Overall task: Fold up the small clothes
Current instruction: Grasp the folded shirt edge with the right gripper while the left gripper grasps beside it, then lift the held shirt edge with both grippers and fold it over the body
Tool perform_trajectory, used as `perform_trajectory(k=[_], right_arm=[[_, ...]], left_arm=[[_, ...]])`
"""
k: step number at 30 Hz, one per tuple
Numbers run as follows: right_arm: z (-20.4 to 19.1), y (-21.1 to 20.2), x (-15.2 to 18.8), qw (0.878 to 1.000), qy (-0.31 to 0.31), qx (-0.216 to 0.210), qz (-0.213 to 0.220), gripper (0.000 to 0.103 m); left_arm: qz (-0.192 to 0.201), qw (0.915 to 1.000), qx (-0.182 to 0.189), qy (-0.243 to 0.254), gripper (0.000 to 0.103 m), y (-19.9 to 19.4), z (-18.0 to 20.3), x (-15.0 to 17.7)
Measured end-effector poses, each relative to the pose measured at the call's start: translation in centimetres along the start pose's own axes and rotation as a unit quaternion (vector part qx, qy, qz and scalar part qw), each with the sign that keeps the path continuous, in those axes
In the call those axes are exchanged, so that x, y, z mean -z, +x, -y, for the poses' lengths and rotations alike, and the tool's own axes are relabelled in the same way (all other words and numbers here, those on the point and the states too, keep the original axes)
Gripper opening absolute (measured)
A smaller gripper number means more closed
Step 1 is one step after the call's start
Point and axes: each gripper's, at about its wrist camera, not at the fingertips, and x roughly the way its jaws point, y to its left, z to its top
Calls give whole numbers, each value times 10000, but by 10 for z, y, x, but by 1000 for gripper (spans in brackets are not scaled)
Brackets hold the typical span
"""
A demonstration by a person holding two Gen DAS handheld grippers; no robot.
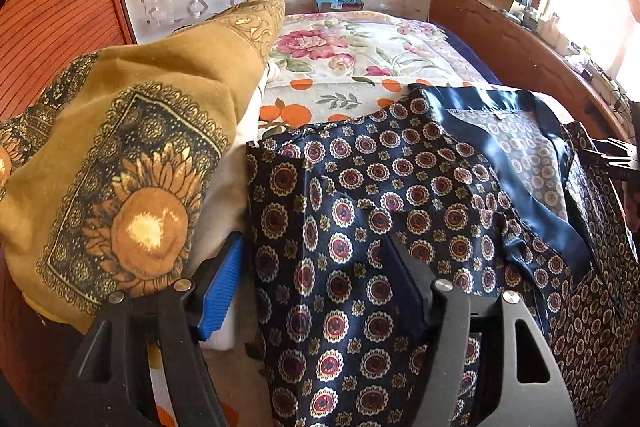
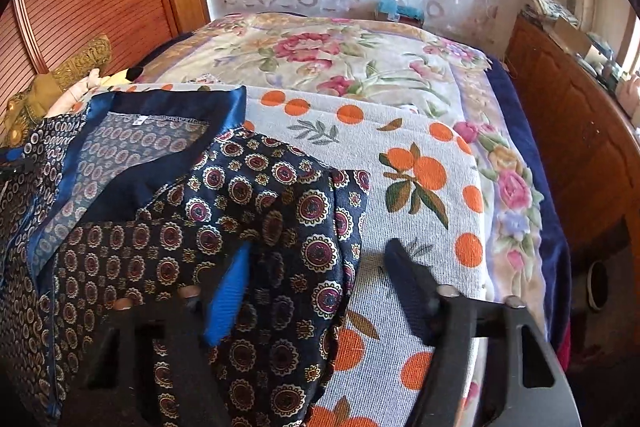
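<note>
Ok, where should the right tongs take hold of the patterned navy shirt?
Grip the shirt at its right-hand folded edge, coming from the orange-dotted cloth side. That edge lies raised and free there, and the right tongs already straddle it.

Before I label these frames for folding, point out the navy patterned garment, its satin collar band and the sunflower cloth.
navy patterned garment (image 1: 360, 227): left wrist view, front panel.
satin collar band (image 1: 516, 163): left wrist view, diagonal strip.
sunflower cloth (image 1: 148, 223): left wrist view, flower centre.
</note>
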Motion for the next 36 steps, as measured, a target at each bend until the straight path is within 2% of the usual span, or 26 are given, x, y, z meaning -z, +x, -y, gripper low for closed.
perform_trajectory(k=[3,4,5,7,12,13,14,15,17,21,27,34,36], right_arm=[[3,-3,2,9999,7,-105,-20,44],[4,-3,2,9999,1,-117,-31,42],[5,-4,2,9999,-11,-127,-43,40],[5,-4,2,9999,-19,-140,-59,37],[6,-4,1,9999,6,-143,-63,33],[6,-4,1,9999,12,-138,-54,31],[6,-4,1,9999,15,-127,-47,23],[6,-4,1,9999,34,-130,-37,14],[6,-4,1,9996,74,-253,-42,6],[-1,-10,4,9997,2,-254,-7,4],[-14,-45,9,9984,15,-279,501,3],[-39,-98,39,9945,-111,-395,968,3],[-46,-110,55,9946,-93,-272,996,3]], left_arm=[[21,10000,-8,18,69,1,3,-4],[52,10000,-1,40,69,0,4,-6],[73,10000,2,59,64,-1,5,-7],[87,9999,-50,63,47,0,5,-8],[52,9997,-225,-32,32,6,-2,-10],[51,9997,-235,-36,25,7,-3,-10],[46,9997,-251,-43,17,7,-4,-9],[55,9996,-266,-42,13,7,-4,-9],[139,9996,-234,4,7,2,-3,-7],[399,9991,-100,64,6,-18,3,-7],[762,9969,133,159,6,-59,20,0],[1146,9923,395,254,5,-111,35,39],[1189,9916,423,267,4,-121,37,54]])
